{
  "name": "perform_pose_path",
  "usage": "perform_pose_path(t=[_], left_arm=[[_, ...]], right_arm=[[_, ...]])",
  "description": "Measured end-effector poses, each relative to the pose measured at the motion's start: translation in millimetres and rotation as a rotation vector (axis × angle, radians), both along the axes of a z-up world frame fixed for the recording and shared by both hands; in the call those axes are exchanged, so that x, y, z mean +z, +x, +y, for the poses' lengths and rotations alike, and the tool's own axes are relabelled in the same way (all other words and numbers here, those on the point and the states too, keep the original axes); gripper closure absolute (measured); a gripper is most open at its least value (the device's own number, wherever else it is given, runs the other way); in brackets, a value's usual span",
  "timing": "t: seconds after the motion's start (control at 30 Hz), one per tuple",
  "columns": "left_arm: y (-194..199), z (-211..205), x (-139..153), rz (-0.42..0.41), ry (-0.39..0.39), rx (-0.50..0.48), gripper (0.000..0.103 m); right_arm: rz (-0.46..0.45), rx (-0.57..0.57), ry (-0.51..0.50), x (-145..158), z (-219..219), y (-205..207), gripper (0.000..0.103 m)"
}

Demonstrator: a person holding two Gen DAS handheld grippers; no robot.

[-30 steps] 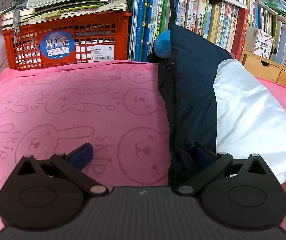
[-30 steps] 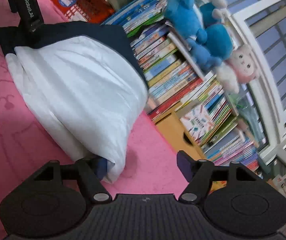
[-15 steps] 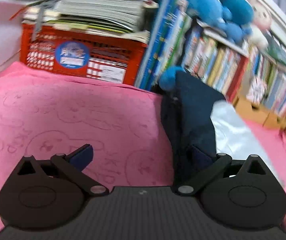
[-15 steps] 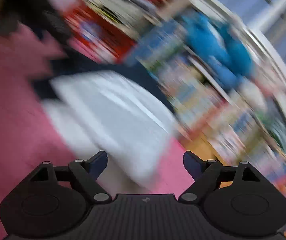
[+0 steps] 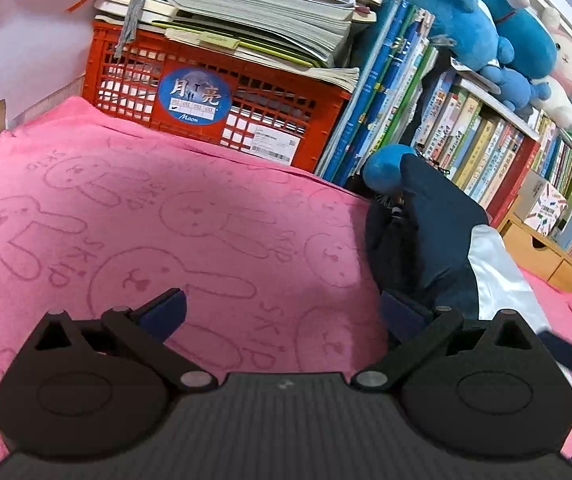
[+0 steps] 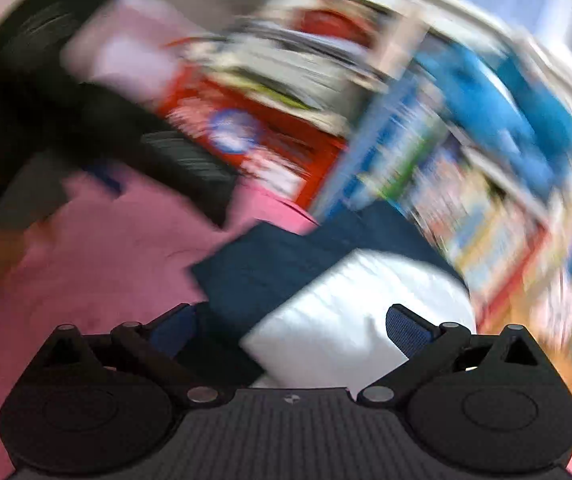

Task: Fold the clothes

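While the right wrist view is strongly blurred, the left wrist view is sharp and shows most of the scene clearly. The left gripper (image 5: 282,310) is released, its two fingers spread wide apart over the pink towel (image 5: 166,220), which has rabbit drawings on it. Nothing is between the fingers. The garment (image 5: 438,248), dark navy with a white part, lies folded on the towel to the right of this gripper. Its dark edge is just beside the right finger (image 5: 400,314), and I cannot tell if they touch. The far end of the garment leans against the row of books (image 5: 386,92). Behind the towel stands a red crate (image 5: 214,92) with a stack of papers (image 5: 262,8) on top, and blue plush toys (image 5: 470,28) sit on the bookshelf.

In the right wrist view, the right gripper (image 6: 290,330) is also released, with the fingers far from each other. The garment (image 6: 326,280) lies directly in front of it: the white part reaches into the space between the two fingers, and the navy part is just beyond it, toward the left finger (image 6: 174,330). The fingers do not close on the cloth. The pink towel (image 6: 86,272) fills the left side of this view.
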State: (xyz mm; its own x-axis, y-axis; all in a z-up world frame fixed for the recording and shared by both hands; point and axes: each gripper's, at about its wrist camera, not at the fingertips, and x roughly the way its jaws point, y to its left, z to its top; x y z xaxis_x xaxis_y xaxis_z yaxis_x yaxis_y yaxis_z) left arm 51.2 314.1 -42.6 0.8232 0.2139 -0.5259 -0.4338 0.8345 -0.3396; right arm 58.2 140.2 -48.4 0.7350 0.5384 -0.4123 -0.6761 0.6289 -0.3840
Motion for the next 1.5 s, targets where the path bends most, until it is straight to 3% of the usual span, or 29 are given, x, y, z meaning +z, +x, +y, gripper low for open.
perform_pose_path(t=[0.07,0.2,0.27,0.3,0.33,0.37,0.43,0.6,0.67,0.83,0.93,1.07,1.13,1.2,1.27,1.33,1.4,1.5], left_arm=[[0.6,0.3,-0.6,0.008,-0.003,0.002,0.0],[1.2,-0.3,-0.3,0.012,0.005,0.007,0.0],[1.3,0.1,-0.5,0.013,0.003,0.009,0.0],[1.9,0.4,-0.9,0.017,0.002,0.011,0.0],[2.4,0.6,-1.3,0.02,0.0,0.013,0.0],[2.7,0.9,-1.5,0.022,-0.002,0.014,0.0],[2.2,1.9,-1.4,0.019,-0.005,0.016,0.0],[-3.3,1.7,3.0,-0.034,-0.017,0.0,0.0],[-4.6,-0.1,4.5,-0.054,-0.015,-0.014,0.0],[-1.0,-3.2,3.5,-0.052,-0.012,-0.037,0.0],[1.3,-6.0,2.5,-0.058,-0.018,-0.071,0.0],[6.1,-10.7,0.5,-0.018,0.018,-0.061,0.0],[3.9,-6.5,-0.4,-0.02,0.006,-0.036,0.0],[1.4,-0.7,-2.0,-0.023,-0.017,-0.004,0.0],[-0.2,4.4,-4.1,-0.018,-0.037,0.022,0.0],[-1.6,8.8,-5.6,-0.014,-0.053,0.043,0.0],[-2.8,12.1,-6.5,-0.014,-0.064,0.059,0.0],[-2.8,14.2,-7.9,-0.007,-0.072,0.069,0.0]], right_arm=[[0.082,-0.051,0.084,5.6,-9.5,6.7,0.0],[0.049,-0.067,0.046,1.6,4.7,8.3,0.001],[0.033,-0.076,0.026,-0.4,11.8,9.2,0.007],[0.025,-0.08,0.017,-1.3,15.4,9.6,0.02],[0.016,-0.084,0.007,-2.3,19.0,10.0,0.042],[0.022,-0.096,0.009,-2.3,21.6,12.6,0.053],[0.104,-0.149,0.052,1.9,20.8,26.3,0.085],[0.236,-0.132,0.122,17.8,-1.2,23.0,0.092],[0.374,-0.11,0.209,24.2,-16.1,25.5,0.092],[0.489,-0.087,0.195,11.8,-18.6,25.6,0.096],[0.48,-0.062,0.138,1.3,-13.7,18.0,0.096],[0.363,-0.042,0.089,5.9,-11.0,-2.8,0.09],[0.258,-0.049,0.063,9.4,-10.0,-14.1,0.057],[0.137,-0.037,0.024,10.6,-5.1,-27.3,0.035],[0.07,-0.007,0.008,9.5,2.3,-37.4,0.031],[0.016,-0.011,0.0,6.5,13.7,-37.9,0.015],[-0.039,-0.035,-0.005,2.5,26.9,-33.5,0.006],[-0.05,-0.128,0.025,2.5,39.2,-7.3,0.008]])
